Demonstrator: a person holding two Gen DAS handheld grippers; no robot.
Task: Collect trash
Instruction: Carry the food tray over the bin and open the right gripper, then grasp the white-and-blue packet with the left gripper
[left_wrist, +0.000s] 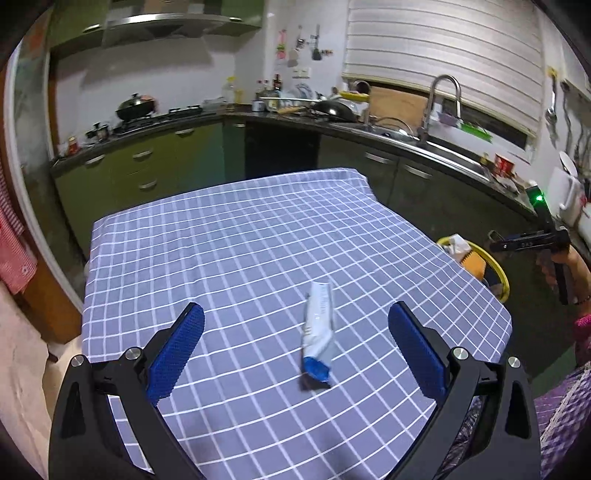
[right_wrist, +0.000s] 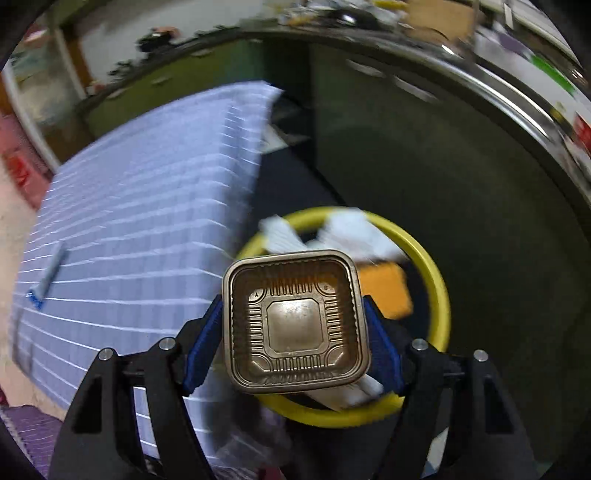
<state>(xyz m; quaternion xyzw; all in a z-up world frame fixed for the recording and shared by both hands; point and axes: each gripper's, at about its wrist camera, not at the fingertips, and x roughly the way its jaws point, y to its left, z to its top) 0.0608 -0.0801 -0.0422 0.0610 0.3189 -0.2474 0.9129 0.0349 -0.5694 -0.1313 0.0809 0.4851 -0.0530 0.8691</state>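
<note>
A crumpled white and blue wrapper (left_wrist: 318, 334) lies on the checked tablecloth (left_wrist: 258, 236); it also shows in the right wrist view (right_wrist: 50, 275) at the far left. My left gripper (left_wrist: 295, 321) is open above the table, its blue pads either side of the wrapper without touching it. My right gripper (right_wrist: 293, 325) is shut on a square gold plastic tray (right_wrist: 295, 321) and holds it over the yellow-rimmed trash bin (right_wrist: 439, 291) beside the table. The bin (left_wrist: 496, 264) holds white paper and an orange item.
Green kitchen cabinets (left_wrist: 155, 166) and a dark counter with a sink (left_wrist: 436, 144) run behind and to the right of the table. The right gripper's body (left_wrist: 532, 240) hangs beyond the table's right edge. A red checked towel (left_wrist: 11, 243) hangs at left.
</note>
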